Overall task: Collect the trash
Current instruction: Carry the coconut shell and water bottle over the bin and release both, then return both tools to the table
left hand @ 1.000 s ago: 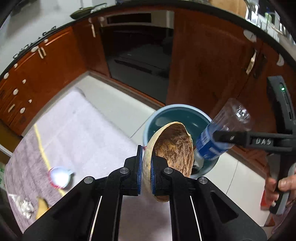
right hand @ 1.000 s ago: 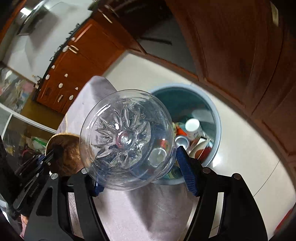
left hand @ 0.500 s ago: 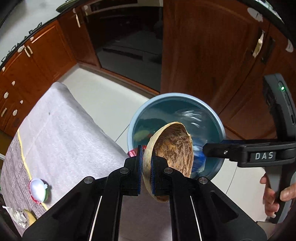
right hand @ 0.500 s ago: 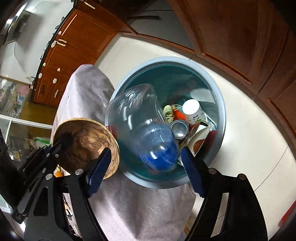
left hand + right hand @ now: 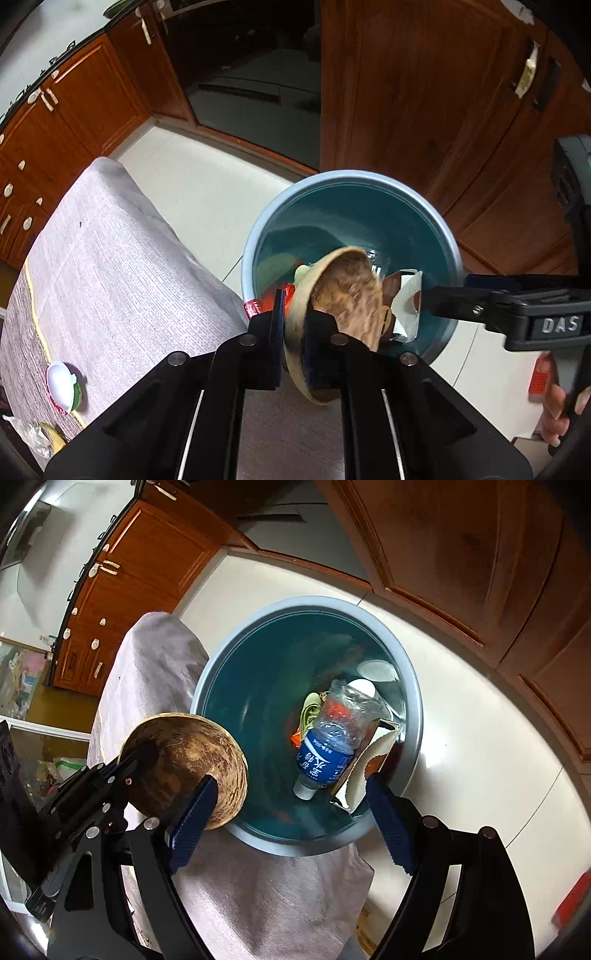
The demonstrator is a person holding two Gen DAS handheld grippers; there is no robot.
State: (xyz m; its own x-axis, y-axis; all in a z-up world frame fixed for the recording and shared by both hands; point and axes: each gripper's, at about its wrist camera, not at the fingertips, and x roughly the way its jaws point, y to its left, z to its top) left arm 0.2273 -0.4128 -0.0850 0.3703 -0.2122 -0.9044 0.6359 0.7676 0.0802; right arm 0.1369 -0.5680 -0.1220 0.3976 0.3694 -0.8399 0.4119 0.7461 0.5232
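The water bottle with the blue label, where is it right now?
In the right wrist view the water bottle lies cap-down inside the blue trash bin, among other trash, beyond the open right gripper.

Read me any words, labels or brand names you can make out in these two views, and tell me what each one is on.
"DAS": raised letters on the side of the right gripper.
"至初水站", as best I can read it: white characters on the blue label of the plastic bottle in the bin.
Red tag at the bin's near rim: white print too small to read.
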